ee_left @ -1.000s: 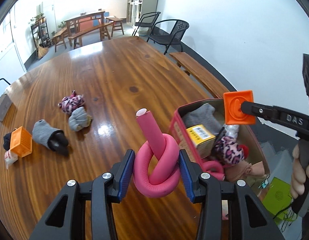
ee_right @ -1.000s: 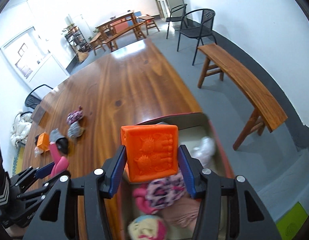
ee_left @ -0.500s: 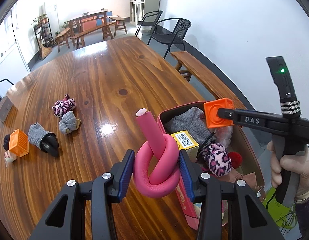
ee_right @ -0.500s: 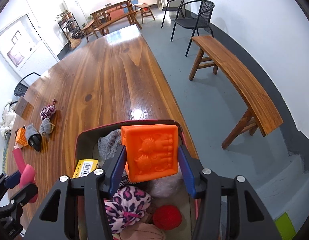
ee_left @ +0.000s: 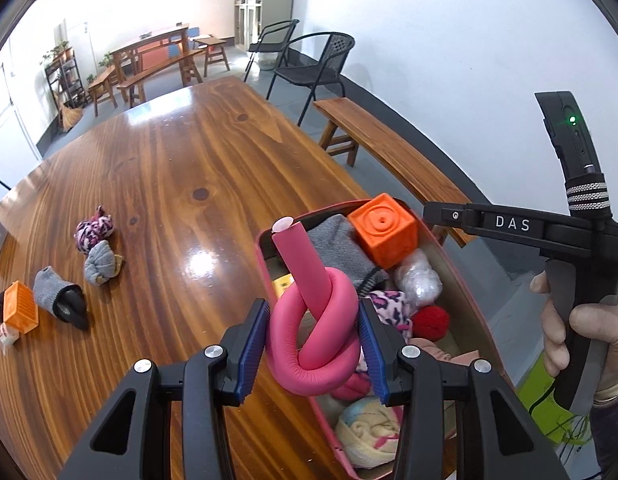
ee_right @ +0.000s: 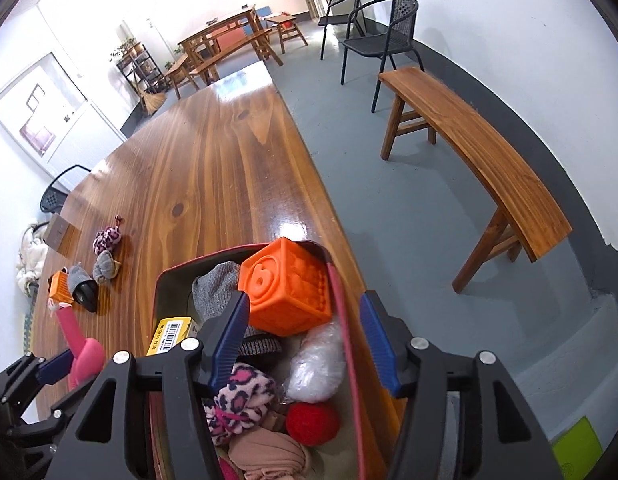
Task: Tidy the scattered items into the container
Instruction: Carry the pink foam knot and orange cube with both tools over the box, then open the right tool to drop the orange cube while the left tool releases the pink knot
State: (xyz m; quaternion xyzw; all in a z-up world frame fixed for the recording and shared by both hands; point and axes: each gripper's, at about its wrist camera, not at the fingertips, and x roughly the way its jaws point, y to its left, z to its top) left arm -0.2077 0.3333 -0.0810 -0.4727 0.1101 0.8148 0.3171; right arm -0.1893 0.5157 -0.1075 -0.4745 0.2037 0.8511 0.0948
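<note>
My left gripper (ee_left: 313, 350) is shut on a knotted pink foam tube (ee_left: 315, 332) and holds it over the near left rim of the red container (ee_left: 265, 280). My right gripper (ee_right: 305, 344) is open and empty above the container (ee_right: 341, 304). An orange cube (ee_right: 287, 286) rests inside at the far end on a grey sock; it also shows in the left wrist view (ee_left: 383, 230). On the table to the left lie a leopard-print bundle (ee_left: 93, 232), a grey bundle (ee_left: 101, 266), a grey-and-black sock (ee_left: 61, 300) and a small orange crate (ee_left: 21, 307).
The container holds a yellow box (ee_right: 169, 334), a red pompom (ee_right: 313, 420), a clear plastic bundle (ee_right: 319, 364) and soft items. It stands at the table's right edge (ee_right: 329, 208). A wooden bench (ee_right: 481, 148) stands on the floor to the right.
My right gripper has opened and let go of the orange cube, which now lies in the container. My left gripper has carried the pink tube further over the container.
</note>
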